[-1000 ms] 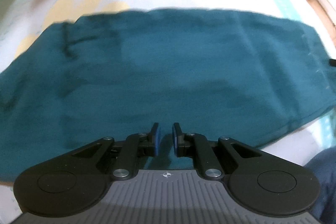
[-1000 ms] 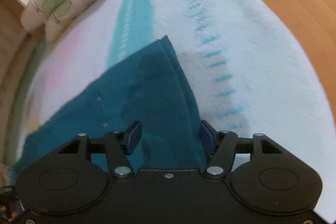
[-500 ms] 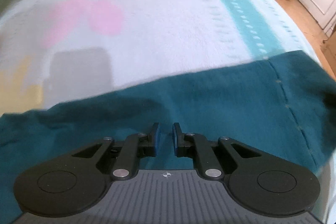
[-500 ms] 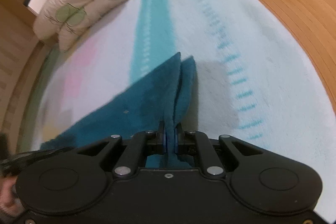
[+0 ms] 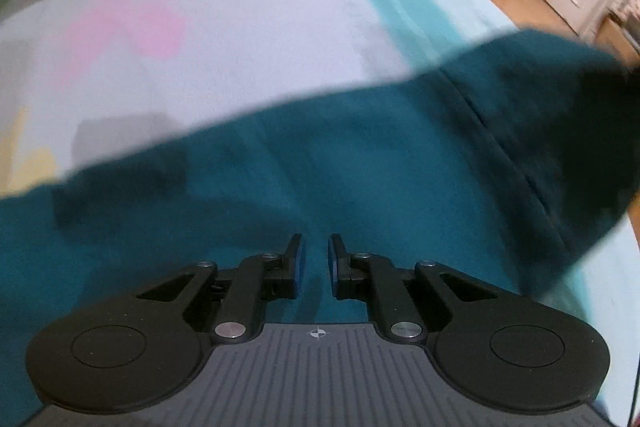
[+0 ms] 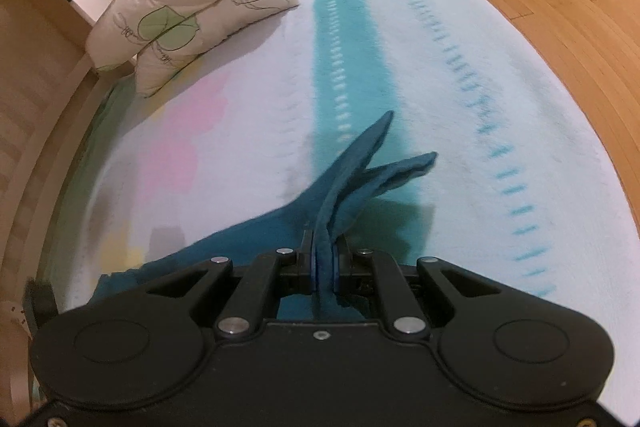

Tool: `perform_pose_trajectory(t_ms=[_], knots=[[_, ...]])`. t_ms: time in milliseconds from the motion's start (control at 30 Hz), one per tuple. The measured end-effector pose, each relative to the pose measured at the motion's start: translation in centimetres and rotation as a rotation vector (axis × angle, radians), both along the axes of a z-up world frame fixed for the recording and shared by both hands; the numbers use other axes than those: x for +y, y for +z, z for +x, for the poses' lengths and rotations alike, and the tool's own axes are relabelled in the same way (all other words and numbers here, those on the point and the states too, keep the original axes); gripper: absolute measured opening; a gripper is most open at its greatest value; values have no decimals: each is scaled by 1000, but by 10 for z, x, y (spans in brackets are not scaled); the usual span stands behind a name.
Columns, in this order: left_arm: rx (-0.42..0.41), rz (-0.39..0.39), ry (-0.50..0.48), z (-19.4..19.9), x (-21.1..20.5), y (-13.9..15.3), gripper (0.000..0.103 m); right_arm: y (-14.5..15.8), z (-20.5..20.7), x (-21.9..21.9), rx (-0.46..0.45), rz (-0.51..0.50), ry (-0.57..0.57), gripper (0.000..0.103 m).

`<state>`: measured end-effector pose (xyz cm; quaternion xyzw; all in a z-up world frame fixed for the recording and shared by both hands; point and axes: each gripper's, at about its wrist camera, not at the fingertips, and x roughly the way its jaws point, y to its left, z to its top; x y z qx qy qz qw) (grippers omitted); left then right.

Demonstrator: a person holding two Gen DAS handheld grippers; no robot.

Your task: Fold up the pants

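The teal pants (image 5: pixel 320 167) lie spread across the bed, soft and slightly creased. One end (image 6: pixel 360 171) is lifted off the bed, its two layers splaying apart in the air.
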<state>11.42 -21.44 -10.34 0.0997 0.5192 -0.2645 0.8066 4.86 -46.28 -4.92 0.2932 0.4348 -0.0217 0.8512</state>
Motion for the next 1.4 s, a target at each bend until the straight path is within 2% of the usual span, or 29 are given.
perform_pose_trajectory(t_ms=[100, 167, 200, 300, 367, 500, 633, 767, 867, 933, 1000, 1067, 1100, 1167, 1267, 1400], knots=[[92, 32, -48, -13, 3, -23, 12, 15, 6, 23, -13, 2, 19, 15], [68, -1, -42, -22, 14, -23, 13, 23, 11, 45, -21, 5, 41, 15], [84, 1, -35, -23, 20, -22, 13, 26, 13, 54, -25, 0, 53, 15], [83, -33, 22, -28, 50, -14, 13, 34, 21, 96, -38, -10, 101, 15], [61, -26, 78, -29, 76, -9, 13, 35, 28, 125, -42, -5, 132, 15], [34, -32, 219, -33, 151, -4, 13, 33, 45, 190, -62, -16, 221, 16], [1, 1, 331, -38, 210, -3, 12, 7, 64, 258, -65, 36, 302, 16], [-4, 16, 420, -46, 258, -3, 13, -47, 77, 321, -18, 67, 353, 16], [-5, 21, 464, -48, 273, -4, 13, -78, 77, 348, 6, 71, 416, 26], [-11, 19, 482, -53, 281, -2, 13, -85, 75, 352, 37, 83, 450, 31], [-22, 12, 494, -53, 287, 3, 13, -78, 72, 343, 11, 100, 460, 31], [-33, 3, 495, -52, 293, 7, 13, -67, 65, 324, -40, 71, 432, 37], [-38, -1, 493, -53, 294, 9, 13, -62, 61, 311, -61, 56, 404, 46], [-42, -6, 487, -56, 295, 10, 13, -57, 56, 290, -67, 37, 346, 48], [-32, -5, 502, -58, 304, 7, 13, -66, 53, 265, -10, 16, 272, 47], [-7, -3, 538, -61, 308, -3, 13, -93, 44, 253, 89, -6, 238, 47]])
